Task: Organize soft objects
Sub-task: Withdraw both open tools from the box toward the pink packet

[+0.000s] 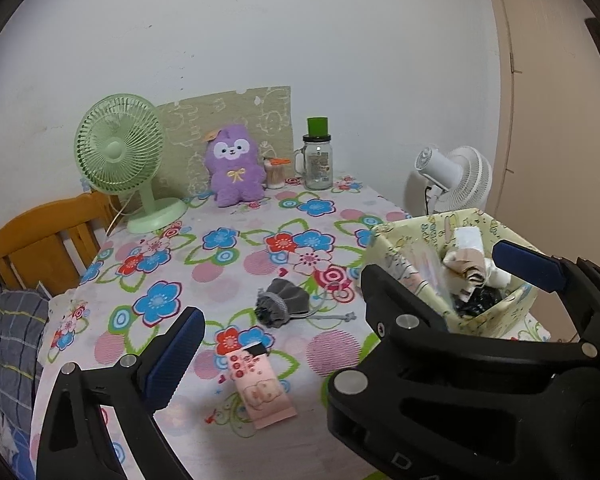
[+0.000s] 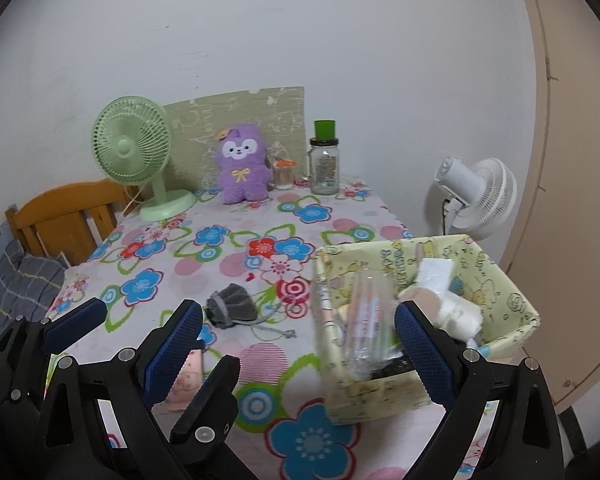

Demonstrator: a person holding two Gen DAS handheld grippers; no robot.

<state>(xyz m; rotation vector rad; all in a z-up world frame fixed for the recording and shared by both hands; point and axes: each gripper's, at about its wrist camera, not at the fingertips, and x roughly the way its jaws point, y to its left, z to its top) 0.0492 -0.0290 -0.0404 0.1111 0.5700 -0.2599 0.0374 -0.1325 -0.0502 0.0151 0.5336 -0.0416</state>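
A grey drawstring pouch (image 1: 282, 300) (image 2: 232, 308) lies mid-table on the flowered cloth. Nearer me lies a flat pink packet (image 1: 260, 388) (image 2: 186, 380), partly hidden by fingers in the right wrist view. At the right stands a pale yellow fabric basket (image 1: 396, 236) (image 2: 500, 272) holding white and beige cloths, something black and a blurred clear plastic packet (image 2: 364, 320). My right gripper (image 2: 298, 312) (image 1: 440, 268) is open at the basket, its pads apart from the packet. My left gripper (image 1: 300, 340) (image 2: 162, 336) is open beside it over the pink packet, holding nothing; its right finger is hidden.
A purple plush (image 1: 234, 168) (image 2: 244, 168), a green desk fan (image 1: 120, 156), a glass jar with a green lid (image 1: 318, 160) and a small toothpick jar stand along the back wall. A white fan (image 2: 480, 200) stands off the table's right; a wooden chair (image 1: 40, 240) and bedding sit left.
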